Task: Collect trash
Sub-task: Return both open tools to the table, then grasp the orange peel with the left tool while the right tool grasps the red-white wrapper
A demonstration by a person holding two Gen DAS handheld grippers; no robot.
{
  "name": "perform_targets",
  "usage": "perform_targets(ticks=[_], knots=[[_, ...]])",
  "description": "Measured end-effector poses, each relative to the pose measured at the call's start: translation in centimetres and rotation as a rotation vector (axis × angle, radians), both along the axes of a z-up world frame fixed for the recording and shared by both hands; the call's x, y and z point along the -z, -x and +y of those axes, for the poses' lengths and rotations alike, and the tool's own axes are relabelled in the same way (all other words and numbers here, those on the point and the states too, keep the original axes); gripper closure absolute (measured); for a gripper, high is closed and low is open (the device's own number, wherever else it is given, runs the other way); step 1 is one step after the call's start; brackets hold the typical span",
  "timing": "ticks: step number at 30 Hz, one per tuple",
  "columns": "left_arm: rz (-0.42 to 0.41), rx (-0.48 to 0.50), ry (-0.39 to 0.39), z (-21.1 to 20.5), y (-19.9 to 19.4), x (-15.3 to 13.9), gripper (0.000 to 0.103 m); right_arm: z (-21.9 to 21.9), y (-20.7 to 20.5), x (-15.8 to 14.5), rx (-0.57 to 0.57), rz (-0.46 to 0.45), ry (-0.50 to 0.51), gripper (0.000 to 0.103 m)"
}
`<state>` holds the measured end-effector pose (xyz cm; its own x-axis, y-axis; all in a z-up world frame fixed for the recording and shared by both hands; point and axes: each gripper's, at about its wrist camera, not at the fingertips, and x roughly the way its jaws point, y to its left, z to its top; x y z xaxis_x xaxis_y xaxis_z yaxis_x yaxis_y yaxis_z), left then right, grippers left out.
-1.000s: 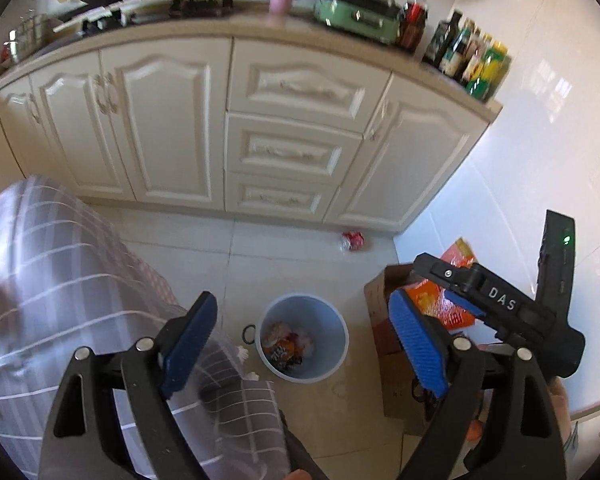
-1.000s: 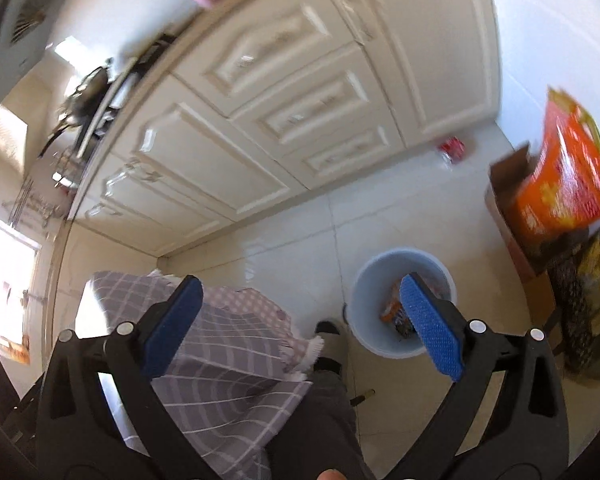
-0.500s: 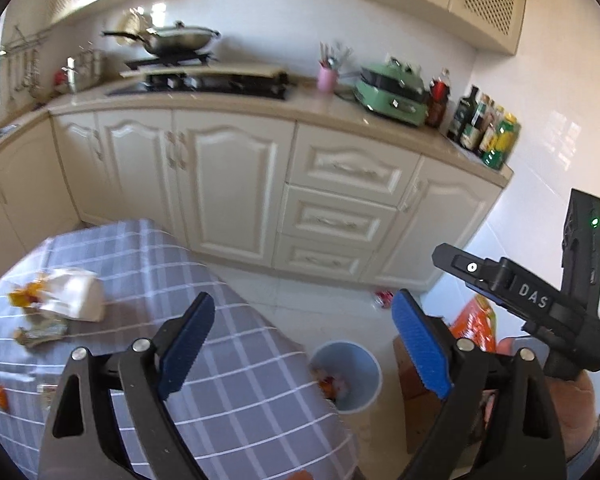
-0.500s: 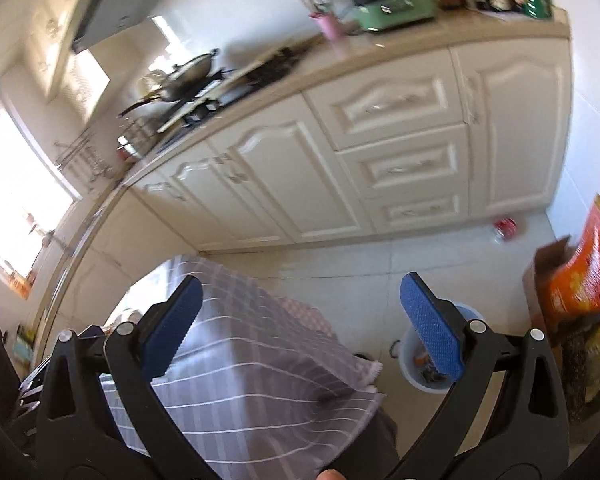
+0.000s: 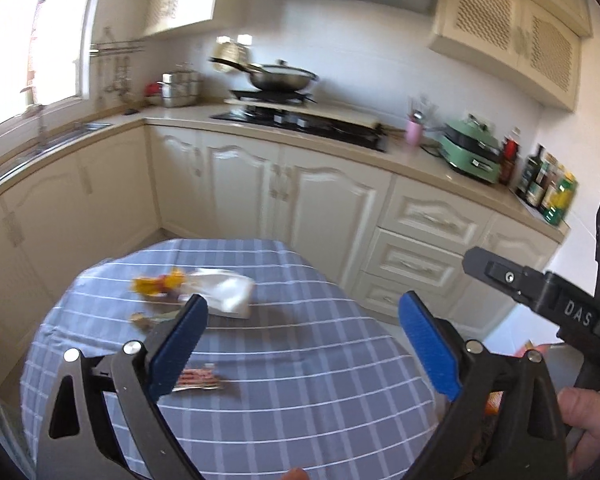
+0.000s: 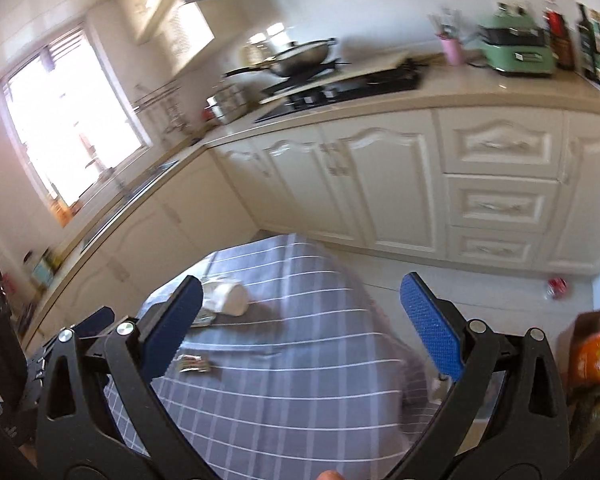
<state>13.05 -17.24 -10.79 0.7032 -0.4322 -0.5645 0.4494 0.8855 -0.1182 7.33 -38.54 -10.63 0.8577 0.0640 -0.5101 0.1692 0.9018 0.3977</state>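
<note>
Both sets of jaws are spread wide with nothing between them, and the left gripper (image 5: 303,338) has just been opening a bit further. The right gripper (image 6: 300,318) hangs over the same table (image 5: 320,396), which has a grey-blue checked cloth on it. The trash is all on that cloth: a flat red-and-white wrapper (image 5: 198,378) just beside the left gripper's left finger, a crumpled white bag (image 5: 230,294) further back, and some blurry orange-yellow scraps (image 5: 158,284) touching the bag. From the right wrist view there's also a small red can (image 6: 557,286) on the floor by the cabinets (image 6: 500,184), well apart from the table.
</note>
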Motion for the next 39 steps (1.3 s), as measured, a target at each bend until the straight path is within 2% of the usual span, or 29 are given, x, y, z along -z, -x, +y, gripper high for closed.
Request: perform_targets(ticks=[7,16,21,27,39], knots=[[-0.042,-0.126,-0.024,5.4,-0.2,-0.9,0.008,4.7,-1.8,-0.5,-0.096,-0.008,0.040,0.006],[-0.096,-0.219,-0.041,11.0,0.7,-0.5,0.006,10.3,-3.3,-0.2,-0.227,-0.008,0.116,0.006],[-0.077,-0.265,-0.050,14.9,0.4,1.8,0.006,12.4,-4.6,1.2,-0.284,0.020,0.147,0.006],[-0.002,-0.327,-0.097,19.1,-1.2,6.6,0.006,14.7,-6.6,4.2,-0.342,0.101,0.162,0.006],[0.116,-0.344,-0.172,20.9,-5.9,13.5,0.006,16.9,-10.7,10.4,-0.418,0.266,0.177,0.006]])
